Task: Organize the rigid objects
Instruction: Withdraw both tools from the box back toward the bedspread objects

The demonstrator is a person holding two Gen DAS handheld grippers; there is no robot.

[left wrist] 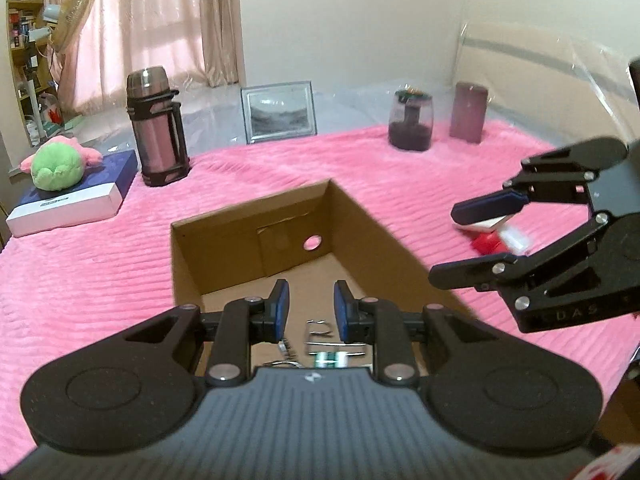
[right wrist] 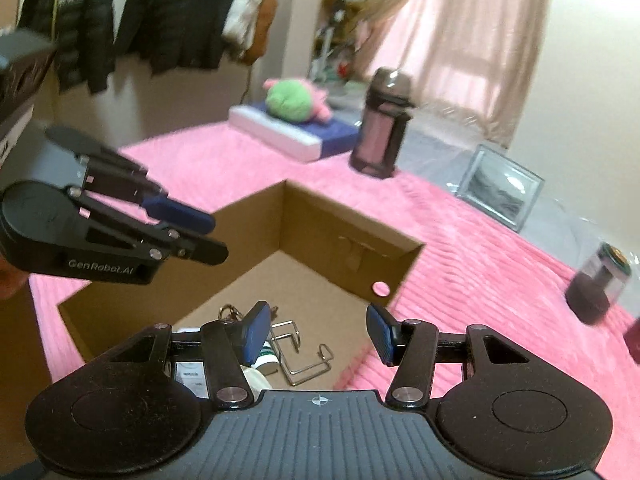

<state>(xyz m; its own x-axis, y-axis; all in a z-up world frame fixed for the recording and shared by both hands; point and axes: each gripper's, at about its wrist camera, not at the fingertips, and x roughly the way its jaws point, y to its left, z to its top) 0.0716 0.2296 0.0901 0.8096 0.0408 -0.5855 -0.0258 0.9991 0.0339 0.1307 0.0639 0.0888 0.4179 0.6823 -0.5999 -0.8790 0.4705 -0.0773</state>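
Cardboard box [left wrist: 256, 248] lies beneath both tilted-down, empty grippers.

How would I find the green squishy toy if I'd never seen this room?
Start at the big pink blanket and go to its corner near the window curtains. A flat blue and white box lies there, beside a tall metal flask. The green plush toy rests on top of that box; it is the only soft, round thing, with pink bits sticking out.
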